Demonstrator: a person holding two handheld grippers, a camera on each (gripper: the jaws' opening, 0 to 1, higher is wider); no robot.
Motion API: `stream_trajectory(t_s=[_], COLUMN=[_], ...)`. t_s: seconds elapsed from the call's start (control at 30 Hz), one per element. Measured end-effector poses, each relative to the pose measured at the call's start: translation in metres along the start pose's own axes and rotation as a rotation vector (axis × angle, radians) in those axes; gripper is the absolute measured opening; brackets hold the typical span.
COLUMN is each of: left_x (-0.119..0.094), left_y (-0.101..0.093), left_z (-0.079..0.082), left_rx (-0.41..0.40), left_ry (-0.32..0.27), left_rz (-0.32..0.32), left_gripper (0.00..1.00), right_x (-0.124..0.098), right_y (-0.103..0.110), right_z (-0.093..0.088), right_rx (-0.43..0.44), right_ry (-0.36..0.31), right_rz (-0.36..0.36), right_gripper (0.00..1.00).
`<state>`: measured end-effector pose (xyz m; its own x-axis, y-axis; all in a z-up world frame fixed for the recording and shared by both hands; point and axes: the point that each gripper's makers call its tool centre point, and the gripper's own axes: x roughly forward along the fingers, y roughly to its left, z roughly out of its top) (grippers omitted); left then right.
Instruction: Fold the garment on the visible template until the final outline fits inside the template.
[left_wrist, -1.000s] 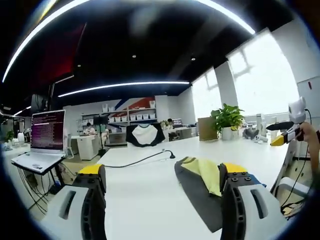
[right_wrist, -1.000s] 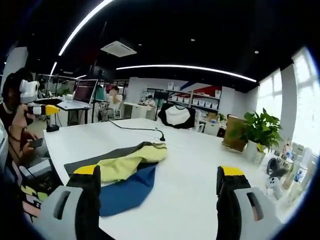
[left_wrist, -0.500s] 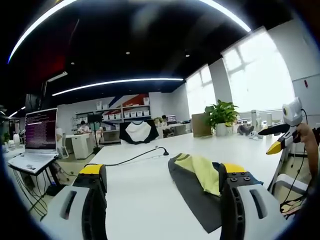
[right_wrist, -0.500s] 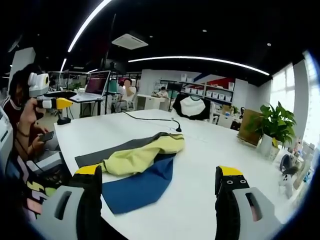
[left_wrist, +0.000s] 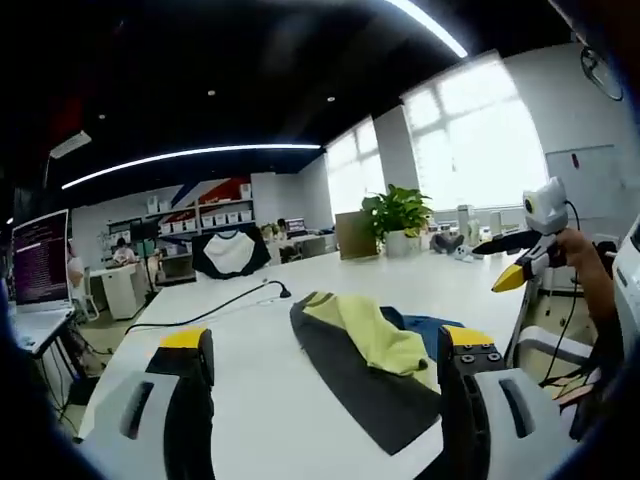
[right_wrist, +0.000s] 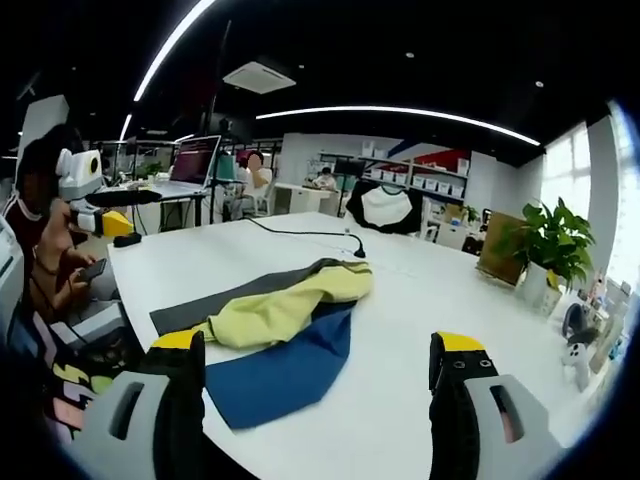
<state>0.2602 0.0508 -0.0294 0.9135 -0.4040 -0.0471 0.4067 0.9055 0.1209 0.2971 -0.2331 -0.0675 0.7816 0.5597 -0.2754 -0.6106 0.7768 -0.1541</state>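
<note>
My left gripper (left_wrist: 320, 360) and right gripper (right_wrist: 315, 360) hang above the table (right_wrist: 400, 300), jaws spread wide, holding nothing. The garment (right_wrist: 285, 325) lies crumpled on the table between them.

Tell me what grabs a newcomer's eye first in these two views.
The garment stands out first: a crumpled heap of pale yellow, blue and dark grey cloth on the white table, ahead of both open grippers. Beyond it a black cable runs across the tabletop. In the left gripper view a leafy potted plant stands against the bright windows at the table's far end.
</note>
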Motion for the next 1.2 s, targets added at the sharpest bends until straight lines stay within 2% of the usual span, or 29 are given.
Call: stream_trajectory(t_s=[0.1, 0.2, 0.53, 1.2], left_x=[0.002, 0.005, 0.010, 0.020], left_y=[-0.003, -0.005, -0.014, -0.045], left_z=[-0.003, -0.005, -0.034, -0.055], left_rx=[0.008, 0.013, 0.002, 0.013], left_ry=[0.010, -0.005, 0.061, 0.113], left_rz=[-0.020, -0.034, -0.078, -0.155], left_gripper=[0.98, 0.97, 0.97, 0.92], right_x=[0.001, 0.002, 0.004, 0.005], right_y=[-0.001, -0.006, -0.002, 0.004], right_z=[-0.006, -0.008, -0.021, -0.033], right_rx=[0.009, 0.049, 0.034, 0.032], right_ry=[0.015, 0.007, 0.044, 0.070], right_rz=[0.013, 0.012, 0.011, 0.023], right_gripper=[0.96, 0.95, 0.94, 0.93])
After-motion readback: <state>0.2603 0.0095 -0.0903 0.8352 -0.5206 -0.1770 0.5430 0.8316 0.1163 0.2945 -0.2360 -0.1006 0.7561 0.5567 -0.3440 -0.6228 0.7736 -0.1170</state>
